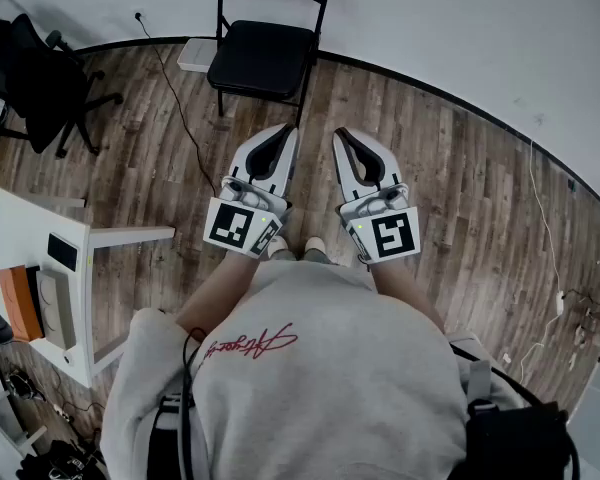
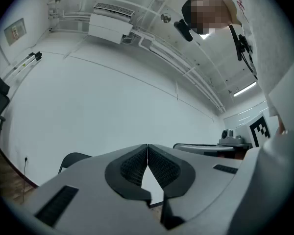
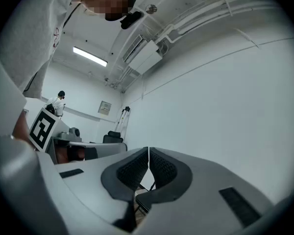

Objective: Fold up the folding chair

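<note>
The folding chair stands open on the wood floor by the wall, well apart from the left tongs and right tongs, which are both closed on nothing and held side by side aimed at it, probably because the approach has not begun.

Right tool closed, empty, folding chair beyond

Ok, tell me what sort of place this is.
Most likely an office or lab workroom: a white desk, a black swivel office chair and a black folding chair stand on a wood-plank floor by bare white walls.
</note>
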A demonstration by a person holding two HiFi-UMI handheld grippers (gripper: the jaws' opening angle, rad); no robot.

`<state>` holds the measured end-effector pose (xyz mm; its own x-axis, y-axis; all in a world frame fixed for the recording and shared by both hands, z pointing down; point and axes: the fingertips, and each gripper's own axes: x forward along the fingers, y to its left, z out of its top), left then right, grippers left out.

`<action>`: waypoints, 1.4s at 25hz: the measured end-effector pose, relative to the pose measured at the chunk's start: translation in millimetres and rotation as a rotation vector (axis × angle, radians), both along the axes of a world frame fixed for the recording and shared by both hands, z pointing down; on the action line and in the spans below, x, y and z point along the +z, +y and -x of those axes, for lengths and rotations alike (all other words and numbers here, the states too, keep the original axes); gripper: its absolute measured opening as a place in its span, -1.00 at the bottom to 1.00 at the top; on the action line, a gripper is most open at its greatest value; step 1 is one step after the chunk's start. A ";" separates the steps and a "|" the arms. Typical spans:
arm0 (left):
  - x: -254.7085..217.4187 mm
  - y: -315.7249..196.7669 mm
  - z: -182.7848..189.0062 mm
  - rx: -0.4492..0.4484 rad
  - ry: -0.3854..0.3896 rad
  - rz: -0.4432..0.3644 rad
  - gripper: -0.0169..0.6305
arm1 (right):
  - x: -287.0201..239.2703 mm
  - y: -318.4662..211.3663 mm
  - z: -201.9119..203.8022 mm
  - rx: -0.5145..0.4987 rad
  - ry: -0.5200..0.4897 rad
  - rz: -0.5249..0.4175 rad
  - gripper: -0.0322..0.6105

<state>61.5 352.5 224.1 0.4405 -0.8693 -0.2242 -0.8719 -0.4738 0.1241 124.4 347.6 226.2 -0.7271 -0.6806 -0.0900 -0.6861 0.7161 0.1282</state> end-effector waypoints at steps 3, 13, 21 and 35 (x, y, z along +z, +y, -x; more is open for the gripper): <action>-1.1 1.4 -1.8 0.001 -0.017 -0.011 -0.90 | -1.0 0.0 -0.5 0.001 0.001 -0.003 -0.83; -0.3 1.0 -0.7 -0.002 -0.017 -0.012 -0.90 | -0.8 -0.3 0.1 0.005 0.004 -0.005 -0.83; -0.3 1.5 -0.1 0.001 -0.018 -0.010 -0.90 | -0.8 0.9 4.6 -0.004 0.006 -0.006 -0.83; -0.6 -0.6 -3.8 0.004 -0.011 -0.010 -0.90 | -4.7 -1.2 -1.4 -0.001 -0.021 -0.018 -0.83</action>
<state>65.4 351.9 223.4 0.4463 -0.8655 -0.2275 -0.8714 -0.4782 0.1097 125.8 346.4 221.5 -0.7254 -0.6783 -0.1170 -0.6884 0.7142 0.1267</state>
